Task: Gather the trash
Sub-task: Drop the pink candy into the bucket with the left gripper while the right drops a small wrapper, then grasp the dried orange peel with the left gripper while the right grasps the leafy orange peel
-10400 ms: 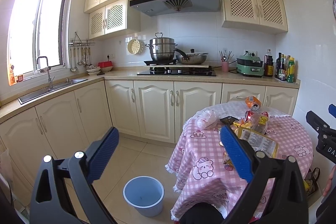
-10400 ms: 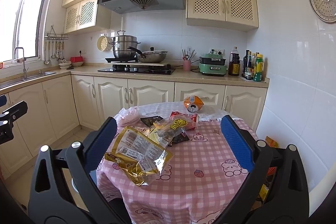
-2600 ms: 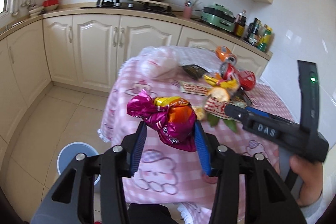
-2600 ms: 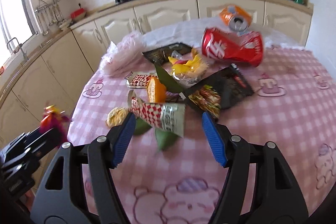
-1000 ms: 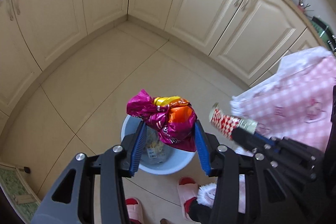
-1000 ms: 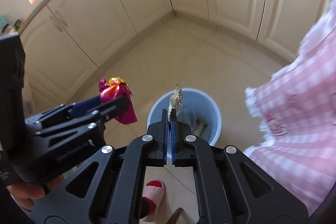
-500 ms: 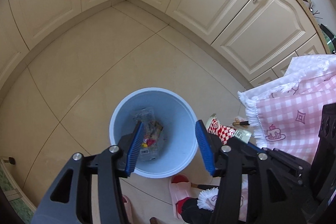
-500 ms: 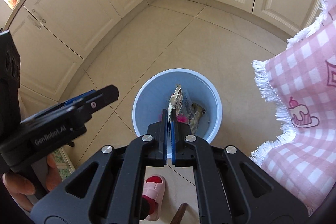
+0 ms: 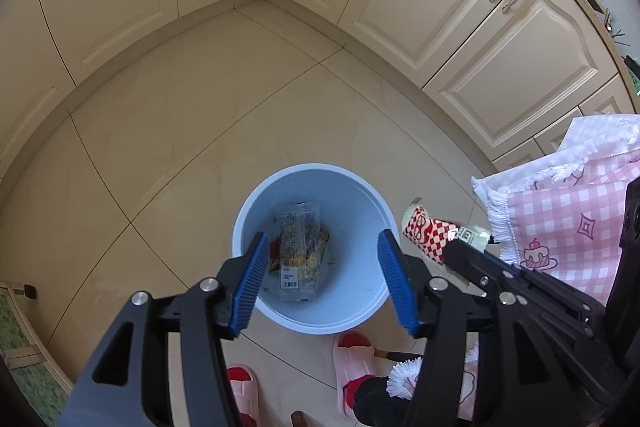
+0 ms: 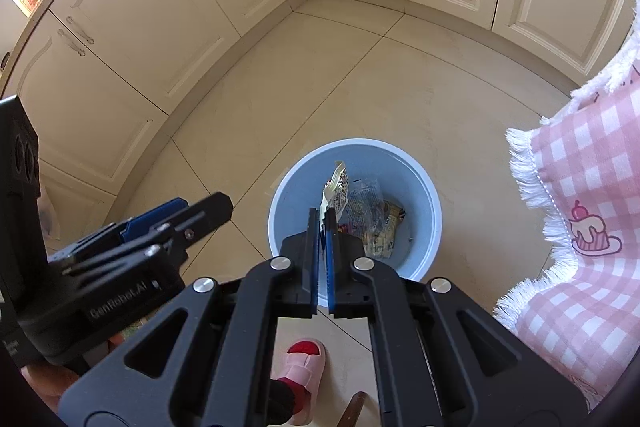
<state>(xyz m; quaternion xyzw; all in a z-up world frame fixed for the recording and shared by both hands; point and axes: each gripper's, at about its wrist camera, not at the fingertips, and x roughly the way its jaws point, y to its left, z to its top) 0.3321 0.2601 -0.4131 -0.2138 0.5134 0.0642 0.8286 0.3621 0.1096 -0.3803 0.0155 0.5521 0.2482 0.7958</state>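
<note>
A light blue bin (image 9: 312, 247) stands on the tiled floor with several snack wrappers (image 9: 298, 251) at its bottom. My left gripper (image 9: 322, 285) hangs right over the bin, its jaws opening and nothing between them. Its blue pads (image 9: 250, 287) frame the bin's inside. My right gripper (image 10: 323, 223) is shut on a red-and-white checked wrapper (image 9: 430, 237), held at the bin's right rim in the left wrist view. From the right wrist view that wrapper (image 10: 335, 187) stands edge-on above the bin (image 10: 424, 195).
Cream cabinets (image 9: 440, 7) line the walls around the floor. A table's pink checked cloth with a white fringe (image 9: 560, 223) hangs close to the bin's right. A person's feet in pink slippers (image 9: 354, 359) stand just in front of the bin.
The magenta snack bag that my left gripper held a second ago is gone from the jaws, which now stand wider. Both grippers have come down closer to the bin.
</note>
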